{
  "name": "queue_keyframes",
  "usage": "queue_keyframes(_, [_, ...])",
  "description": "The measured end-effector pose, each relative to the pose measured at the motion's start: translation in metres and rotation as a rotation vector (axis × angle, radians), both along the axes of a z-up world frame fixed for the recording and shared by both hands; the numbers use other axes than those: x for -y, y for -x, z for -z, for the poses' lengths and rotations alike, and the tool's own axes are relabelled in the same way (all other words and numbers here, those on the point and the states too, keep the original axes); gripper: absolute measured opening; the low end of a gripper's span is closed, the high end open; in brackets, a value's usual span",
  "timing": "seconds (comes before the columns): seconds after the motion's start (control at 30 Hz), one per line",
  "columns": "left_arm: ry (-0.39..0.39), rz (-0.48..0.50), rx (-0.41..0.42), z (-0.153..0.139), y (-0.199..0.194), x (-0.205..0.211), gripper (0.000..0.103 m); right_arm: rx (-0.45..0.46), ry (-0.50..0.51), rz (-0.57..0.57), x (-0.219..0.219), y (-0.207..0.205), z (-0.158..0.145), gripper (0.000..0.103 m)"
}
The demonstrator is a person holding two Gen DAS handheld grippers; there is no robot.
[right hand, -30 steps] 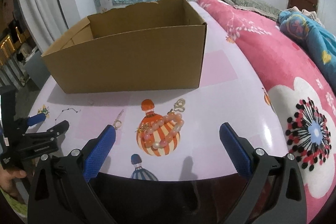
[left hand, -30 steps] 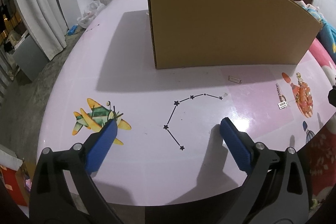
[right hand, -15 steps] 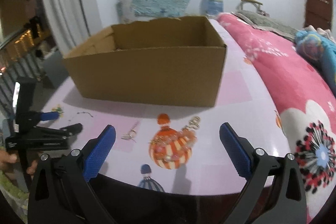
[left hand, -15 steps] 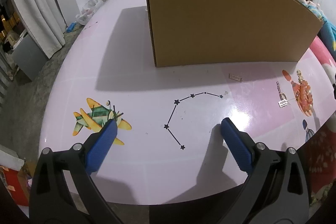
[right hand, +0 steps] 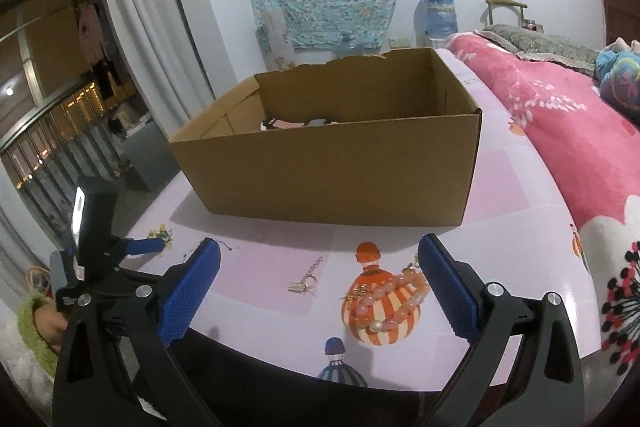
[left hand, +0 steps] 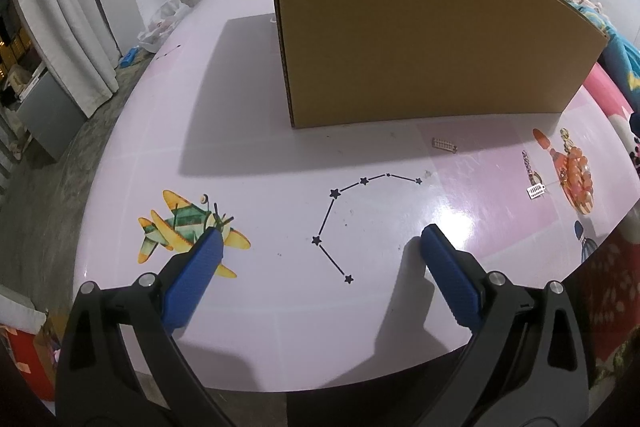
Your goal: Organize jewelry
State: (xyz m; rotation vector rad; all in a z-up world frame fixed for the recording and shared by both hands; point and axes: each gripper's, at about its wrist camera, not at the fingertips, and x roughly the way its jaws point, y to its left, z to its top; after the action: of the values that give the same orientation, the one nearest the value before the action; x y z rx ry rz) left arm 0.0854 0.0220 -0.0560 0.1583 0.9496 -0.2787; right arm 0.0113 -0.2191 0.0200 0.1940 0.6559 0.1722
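While both grippers hover with jaws spread wide and empty, the left gripper [left hand: 320, 247] and right gripper [right hand: 320, 259] face a glossy pink counter [left hand: 248, 147]. A round-beaded bracelet [right hand: 394, 293] lies near a thin chain [right hand: 308, 275], before the matte cardboard box [right hand: 332, 167].

From the left wrist view the cardboard box [left hand: 420, 47] shows only its outer walls, its inside hidden. In the right wrist view its near wall covers most of the contents [right hand: 296, 123], too partial to identify. The small metal piece [left hand: 444, 145] on the tabletop is too small to tell.
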Motion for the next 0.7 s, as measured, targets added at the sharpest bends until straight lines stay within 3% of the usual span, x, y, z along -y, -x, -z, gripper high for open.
queue_keyframes(0.4, [0.004,0.008,0.007,-0.001,0.001,0.001,0.096,-0.028,-0.137,-0.055,-0.004,-0.003,-0.007,0.096])
queue_keyframes(0.7, [0.012,0.005,0.029,0.000,0.003,0.000,0.096,-0.056,-0.107,-0.064,-0.019,-0.005,-0.011,0.096])
